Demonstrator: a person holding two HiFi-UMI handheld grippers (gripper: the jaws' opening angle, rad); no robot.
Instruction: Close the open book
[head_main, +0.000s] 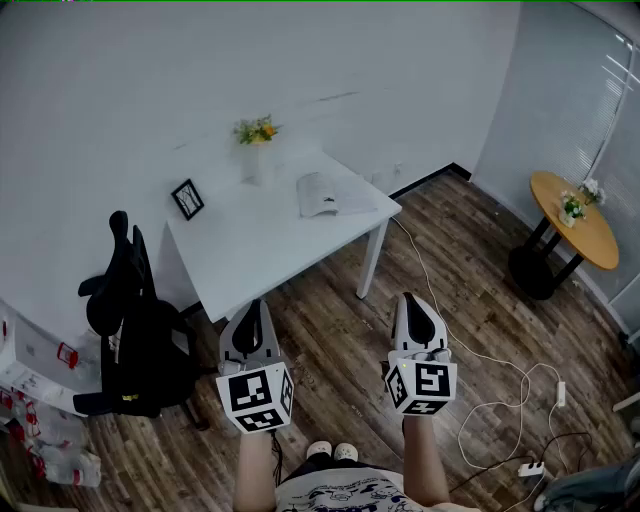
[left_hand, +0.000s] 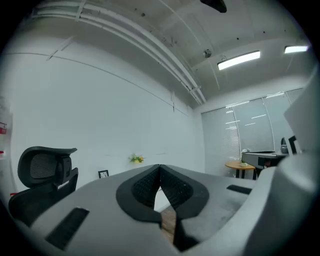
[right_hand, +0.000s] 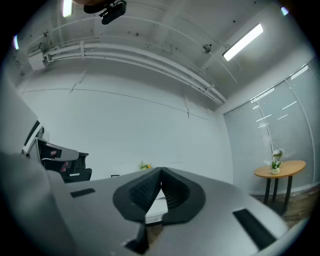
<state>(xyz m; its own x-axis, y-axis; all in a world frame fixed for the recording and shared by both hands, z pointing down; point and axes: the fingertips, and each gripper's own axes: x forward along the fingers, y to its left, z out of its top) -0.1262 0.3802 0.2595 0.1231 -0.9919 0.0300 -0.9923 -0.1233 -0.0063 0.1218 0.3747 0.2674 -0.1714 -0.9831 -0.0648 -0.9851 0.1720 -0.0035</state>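
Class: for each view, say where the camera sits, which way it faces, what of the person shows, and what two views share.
Head view: on the head, looking steeply down at the white table and open book; forearms, left gripper and right gripper show.
Left gripper view: on that gripper, level along its shut jaws towards the wall.
Right gripper view: likewise, its own shut jaws.
Shared: both gripper views catch the yellow flowers and round table.

White walls (head_main: 300, 60), wood-plank floor (head_main: 470, 270); a white table (head_main: 250, 245) stands against the far wall, a black office chair (head_main: 132, 310) just left of it. At right — a round wooden side table (head_main: 592, 238) near window blinds (head_main: 618, 85), strip lights (left_hand: 239, 59) overhead.
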